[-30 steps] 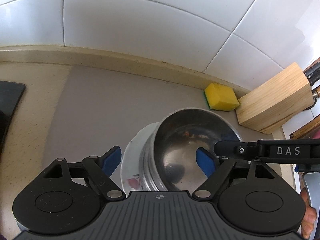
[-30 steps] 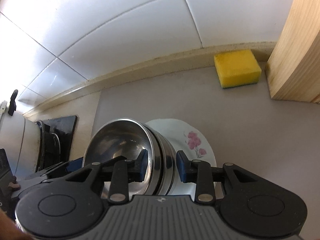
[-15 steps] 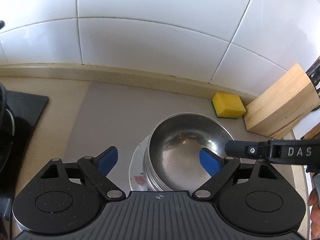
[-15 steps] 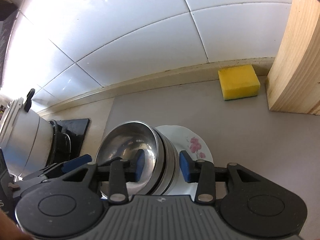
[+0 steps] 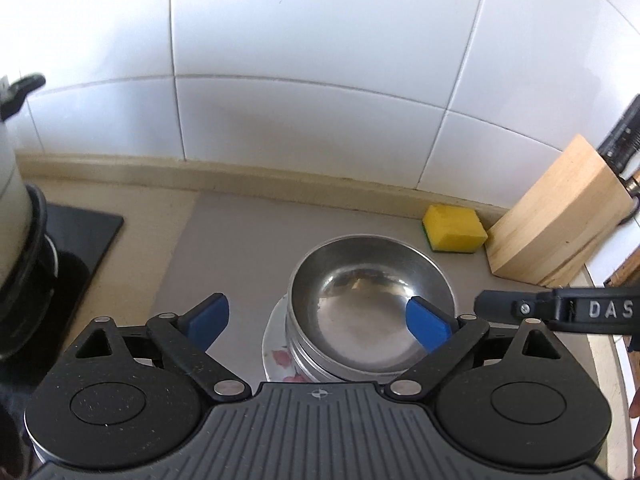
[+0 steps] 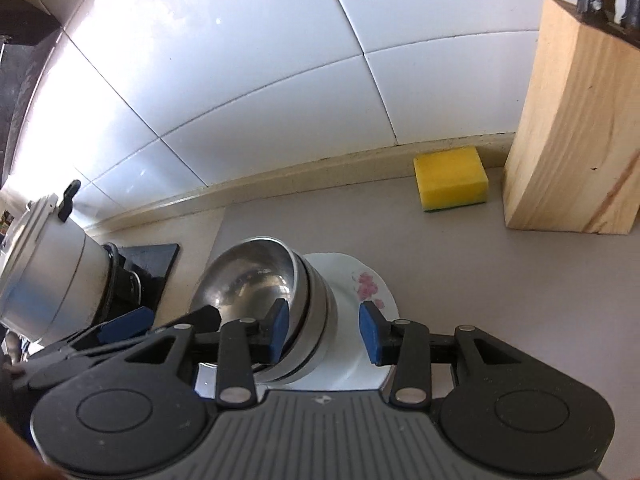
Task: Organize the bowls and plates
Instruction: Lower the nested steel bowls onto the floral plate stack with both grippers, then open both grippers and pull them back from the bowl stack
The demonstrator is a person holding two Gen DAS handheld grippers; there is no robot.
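A stack of steel bowls (image 5: pixel 360 300) (image 6: pixel 248 276) sits on a white plate with pink flowers (image 5: pixel 278 344) (image 6: pixel 360 284) on the grey mat (image 5: pixel 240 248). My left gripper (image 5: pixel 318 322) hovers above and in front of the stack. Its jaws are opening wide and its blue pads touch nothing. My right gripper (image 6: pixel 324 330) is open. Its pads straddle the right wall of the stack with a gap on the plate side and do not press on it. Its black finger (image 5: pixel 560 308) shows at the right of the left wrist view.
A yellow sponge (image 5: pixel 454 234) (image 6: pixel 450 178) lies by the tiled wall. Next to it on the right stands a wooden knife block (image 5: pixel 560 216) (image 6: pixel 572 140). To the left, a large metal pot (image 6: pixel 52 264) sits on a black stove (image 5: pixel 80 232).
Both grippers have risen and drawn back from the bowls, so more wall shows. The left jaws have spread wider. The right jaws have parted a little from the bowl wall.
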